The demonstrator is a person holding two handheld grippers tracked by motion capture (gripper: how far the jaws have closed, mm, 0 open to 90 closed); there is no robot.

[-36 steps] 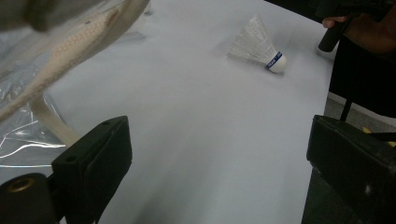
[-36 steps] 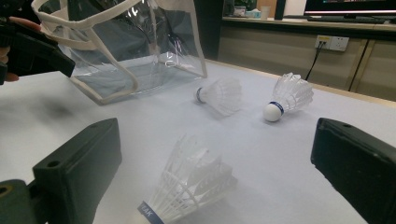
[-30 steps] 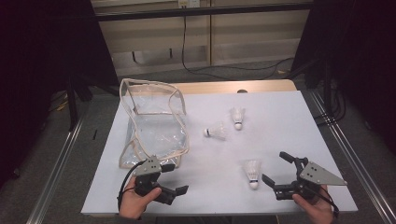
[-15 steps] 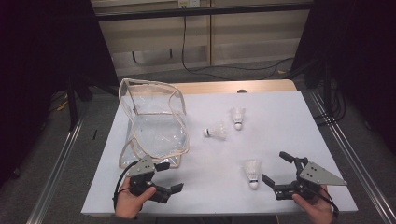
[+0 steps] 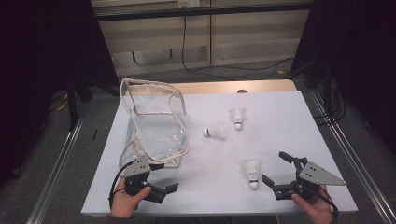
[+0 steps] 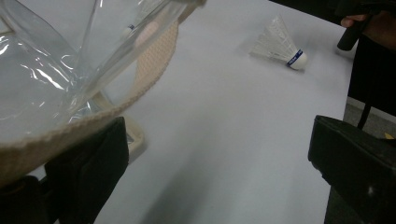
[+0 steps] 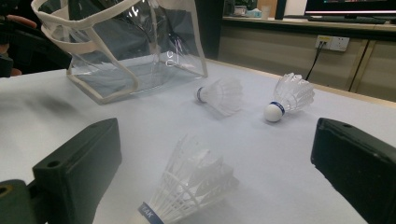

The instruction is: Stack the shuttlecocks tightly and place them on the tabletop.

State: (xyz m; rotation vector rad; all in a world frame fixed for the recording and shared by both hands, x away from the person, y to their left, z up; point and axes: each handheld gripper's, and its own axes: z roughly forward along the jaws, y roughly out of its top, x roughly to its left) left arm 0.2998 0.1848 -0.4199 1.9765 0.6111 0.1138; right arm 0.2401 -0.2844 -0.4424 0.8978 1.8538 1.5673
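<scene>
Overlapping left claw [image 6: 210, 154] jaw, bag [image 6: 70, 84] trim; nearest shuttlecock [image 7: 187, 196] cork cropped.

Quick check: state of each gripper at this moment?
Left gripper: open, holding nothing, beside the clear bag.
Right gripper: open, holding nothing, near a shuttlecock.

White tabletop [image 5: 280, 121] lying evenly lit under soft overhead light, surroundings sinking into darkness, glare streaking the clear bag [image 6: 42, 70], nearest shuttlecock [image 7: 191, 191] blurring out of focus, faint shadows trailing beneath the shuttlecocks, mild grain showing throughout.
</scene>
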